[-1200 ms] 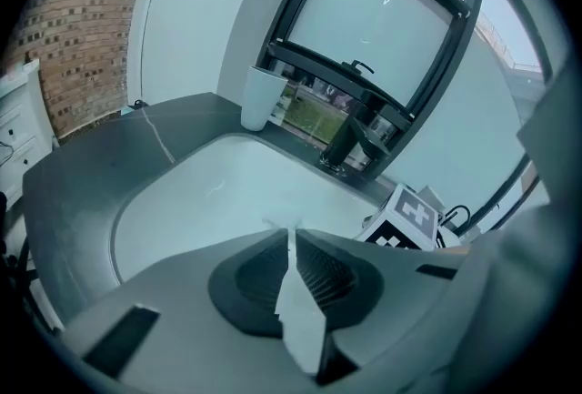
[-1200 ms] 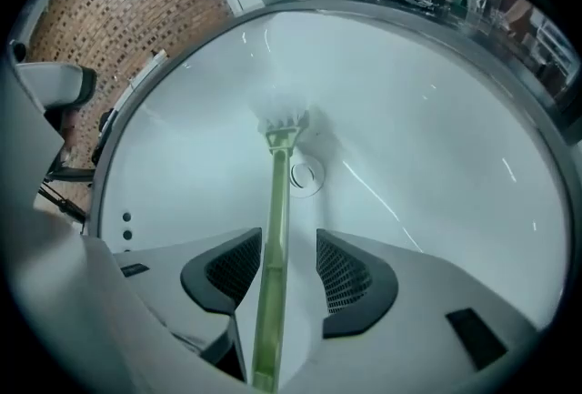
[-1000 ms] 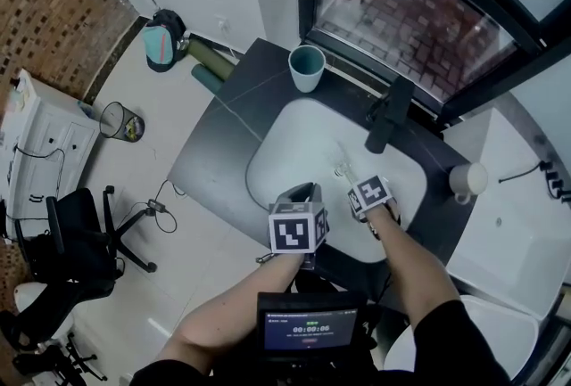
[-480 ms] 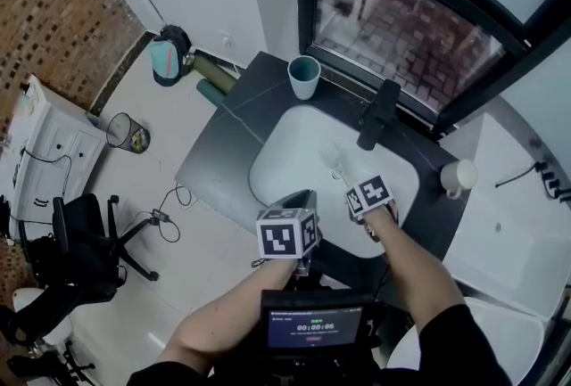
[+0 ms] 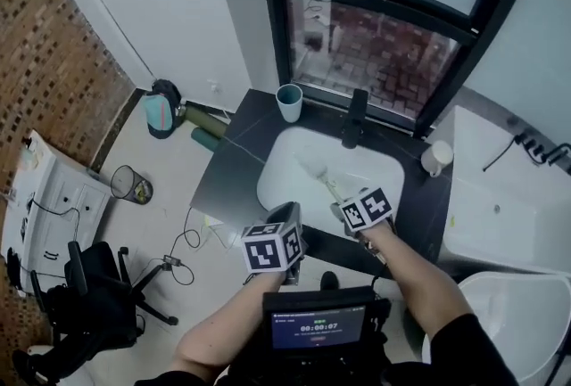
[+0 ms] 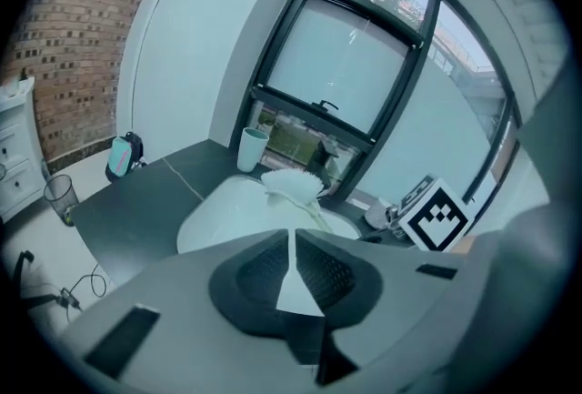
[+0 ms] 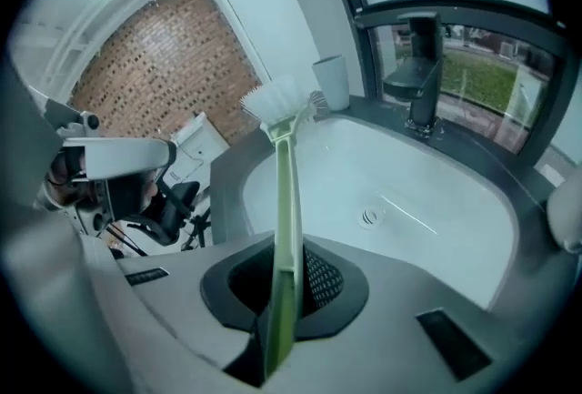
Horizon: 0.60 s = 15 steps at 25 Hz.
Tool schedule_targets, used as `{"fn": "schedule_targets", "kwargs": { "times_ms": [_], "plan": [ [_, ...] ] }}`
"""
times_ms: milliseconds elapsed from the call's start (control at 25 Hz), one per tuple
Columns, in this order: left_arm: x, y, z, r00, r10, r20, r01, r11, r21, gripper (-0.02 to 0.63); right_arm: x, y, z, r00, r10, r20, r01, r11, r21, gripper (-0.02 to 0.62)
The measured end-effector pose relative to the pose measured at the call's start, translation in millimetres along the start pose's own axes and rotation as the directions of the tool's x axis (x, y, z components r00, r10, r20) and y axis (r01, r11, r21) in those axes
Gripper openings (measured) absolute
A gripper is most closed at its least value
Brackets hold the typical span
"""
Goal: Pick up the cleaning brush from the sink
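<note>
Green-handled brush (image 7: 284,169), pinched in right gripper (image 7: 284,281), seemingly above sink (image 7: 436,201)

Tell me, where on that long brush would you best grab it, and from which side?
Grip the brush by its thin green handle, not the bristly white head. The handle is long, straight and narrow, so pads close on its sides, coming from its free end. The right gripper holds it so, above the sink.

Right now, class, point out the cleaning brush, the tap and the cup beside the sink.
cleaning brush (image 7: 284,192): right gripper view, on its green handle.
tap (image 7: 420,87): right gripper view, on its dark body.
cup (image 5: 289,106): head view, on its side wall.
</note>
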State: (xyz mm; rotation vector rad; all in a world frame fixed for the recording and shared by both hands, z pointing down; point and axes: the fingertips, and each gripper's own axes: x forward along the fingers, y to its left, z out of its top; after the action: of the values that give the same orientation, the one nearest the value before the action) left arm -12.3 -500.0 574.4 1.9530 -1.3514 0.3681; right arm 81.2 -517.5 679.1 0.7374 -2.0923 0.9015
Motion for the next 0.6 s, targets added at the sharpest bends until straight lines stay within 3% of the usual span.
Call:
{"fn": "schedule_targets", "kwargs": {
  "times_ms": [200,440,600],
  "plan": [
    [-88,18,-7,0.992,-0.104,0.071,0.095,0.989,0.113,0.027,-49,86,-7,0.979,-0.091,0.184,0.08,0.995,0.066,0.0],
    [-186,35,-21,0.974,-0.151,0.17,0.104,0.961,0.258,0.011,-102,190,-43,0.908,-0.2,0.367,0.146,0.975,0.17,0.0],
    [-239,15,-42,0.955,-0.204,0.216,0.137,0.947,0.291,0.011,-145,243,-79,0.855,-0.229,0.466,0.163,0.971,0.178,0.0]
  ]
}}
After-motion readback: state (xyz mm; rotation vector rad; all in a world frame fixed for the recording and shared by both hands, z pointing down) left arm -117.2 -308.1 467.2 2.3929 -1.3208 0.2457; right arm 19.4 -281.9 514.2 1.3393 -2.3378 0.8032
